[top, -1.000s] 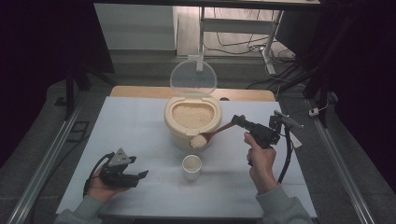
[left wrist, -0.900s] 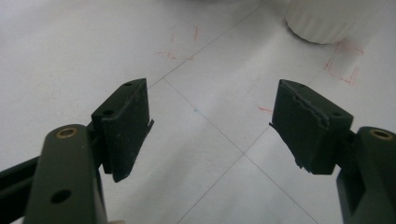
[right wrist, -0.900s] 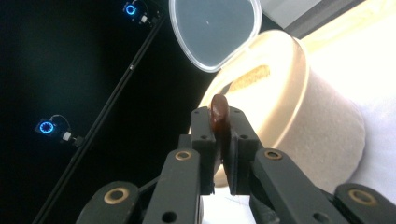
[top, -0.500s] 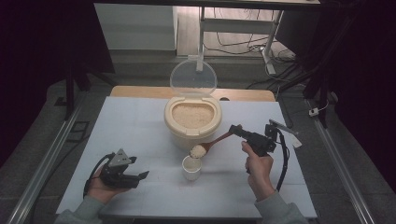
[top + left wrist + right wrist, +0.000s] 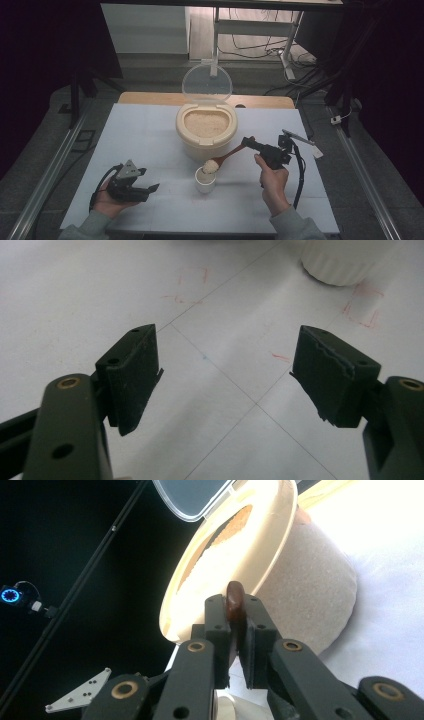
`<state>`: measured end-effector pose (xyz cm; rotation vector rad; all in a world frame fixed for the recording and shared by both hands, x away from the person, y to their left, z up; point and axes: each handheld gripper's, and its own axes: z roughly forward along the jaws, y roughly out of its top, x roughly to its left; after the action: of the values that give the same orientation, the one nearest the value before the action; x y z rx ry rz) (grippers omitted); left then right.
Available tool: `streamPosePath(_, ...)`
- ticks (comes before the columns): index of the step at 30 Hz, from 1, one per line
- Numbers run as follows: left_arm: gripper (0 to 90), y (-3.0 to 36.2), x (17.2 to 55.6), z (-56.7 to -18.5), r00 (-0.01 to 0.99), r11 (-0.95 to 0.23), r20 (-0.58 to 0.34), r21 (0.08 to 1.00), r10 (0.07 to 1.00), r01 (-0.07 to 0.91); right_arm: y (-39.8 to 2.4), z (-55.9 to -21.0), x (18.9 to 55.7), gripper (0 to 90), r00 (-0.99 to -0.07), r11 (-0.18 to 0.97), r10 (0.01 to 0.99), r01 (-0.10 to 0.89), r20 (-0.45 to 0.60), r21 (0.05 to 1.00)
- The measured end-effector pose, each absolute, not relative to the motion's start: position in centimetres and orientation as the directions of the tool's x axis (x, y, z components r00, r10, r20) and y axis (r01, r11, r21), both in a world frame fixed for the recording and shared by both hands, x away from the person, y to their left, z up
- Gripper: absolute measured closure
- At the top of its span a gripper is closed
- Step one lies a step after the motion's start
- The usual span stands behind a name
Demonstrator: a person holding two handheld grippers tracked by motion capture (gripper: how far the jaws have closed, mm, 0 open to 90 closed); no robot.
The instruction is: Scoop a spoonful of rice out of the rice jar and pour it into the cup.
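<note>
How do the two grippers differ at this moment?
The left gripper has its jaws open with nothing between them; the right gripper is shut on the wooden spoon. The left rests low on the table; the right is raised, holding rice over the white cup. Both are black and hand-held.

My work table (image 5: 140, 150), white and ruled with thin grid lines (image 5: 225, 385), carries faint red square marks (image 5: 192, 277) on its surface. A strip of wooden board (image 5: 150, 98) edges it at twelve o'clock. Metal rails flank it on the floor, one at nine o'clock (image 5: 45, 175), one at three o'clock (image 5: 365, 175). Beyond the board, toward one o'clock, black cables (image 5: 250, 47) lie tangled beside a white stand leg (image 5: 286, 55). A small white plug (image 5: 336, 120) lies on the floor at two o'clock. A blue ring light (image 5: 10, 595) glows in the dark surroundings.
</note>
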<state>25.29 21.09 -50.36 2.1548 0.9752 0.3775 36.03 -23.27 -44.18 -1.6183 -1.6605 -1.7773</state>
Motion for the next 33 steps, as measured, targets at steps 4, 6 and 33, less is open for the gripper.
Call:
streamPosePath(4, 26.3, 21.1, 25.3, -50.4, 0.67, -0.446, -0.031, 0.723, 0.742, 0.528, -23.1, -44.1, 36.0, 83.3, -0.382, -0.322, 0.512, 0.745, 0.77, 0.584)
streamPosePath(6, 26.3, 21.1, 25.3, -50.4, 0.67, -0.448, -0.03, 0.722, 0.742, 0.528, -23.1, -44.0, 36.0, 83.3, -0.388, -0.313, 0.518, 0.743, 0.762, 0.592)
streamPosePath(33, 26.3, 21.1, 25.3, -50.5, 0.673, -0.454, -0.029, 0.717, 0.739, 0.53, -21.0, -42.4, 35.0, 83.3, -0.504, -0.182, 0.612, 0.659, 0.609, 0.73)
